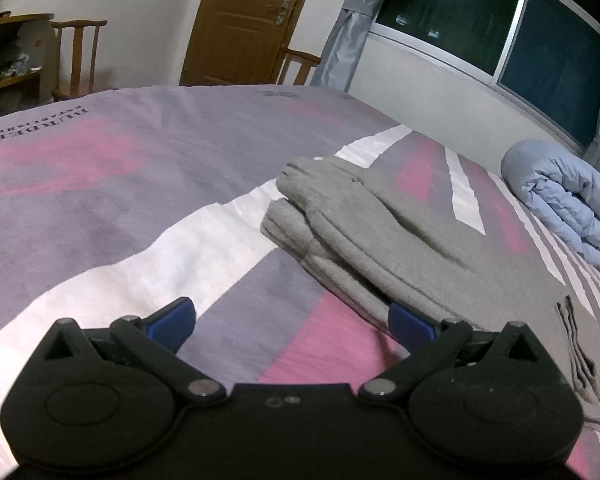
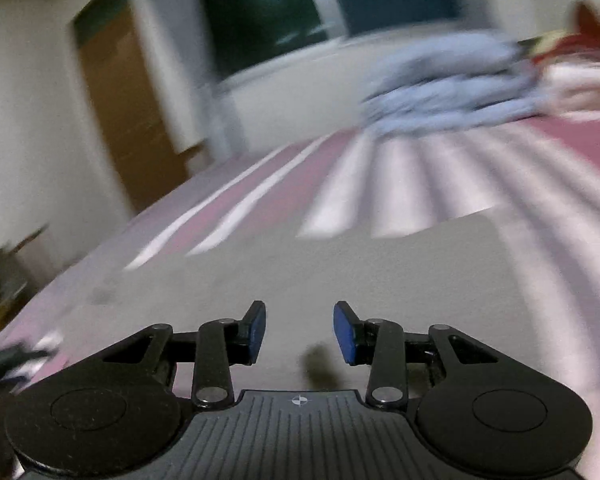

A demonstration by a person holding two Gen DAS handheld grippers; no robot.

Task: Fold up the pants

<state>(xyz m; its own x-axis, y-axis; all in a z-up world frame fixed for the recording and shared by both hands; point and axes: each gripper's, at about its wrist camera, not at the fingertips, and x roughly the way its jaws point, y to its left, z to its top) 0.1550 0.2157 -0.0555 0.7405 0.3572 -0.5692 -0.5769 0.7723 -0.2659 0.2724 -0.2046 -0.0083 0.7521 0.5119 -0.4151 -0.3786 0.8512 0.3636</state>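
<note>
Both grippers, left gripper (image 1: 292,326) and right gripper (image 2: 299,332), hang open and empty over gray pants (image 1: 380,232); a one-layer pinch risks undoing the fold.

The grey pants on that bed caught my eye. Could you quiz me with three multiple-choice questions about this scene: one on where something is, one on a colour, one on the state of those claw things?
1. Where do the grey pants lie?
A. On a chair
B. On the bed cover
C. On the floor

2. What colour is the rolled quilt near the window?
A. Light blue
B. Green
C. Black

3. How does the left gripper stand?
A. Shut on the pants
B. Shut on nothing
C. Open, holding nothing

Answers:
1. B: the pants rest on the purple, pink and white bed cover.
2. A: its puffy folds look pale blue.
3. C: its blue fingers are spread wide, with only bed cover between them; the right one sits at the pants' edge.
</note>
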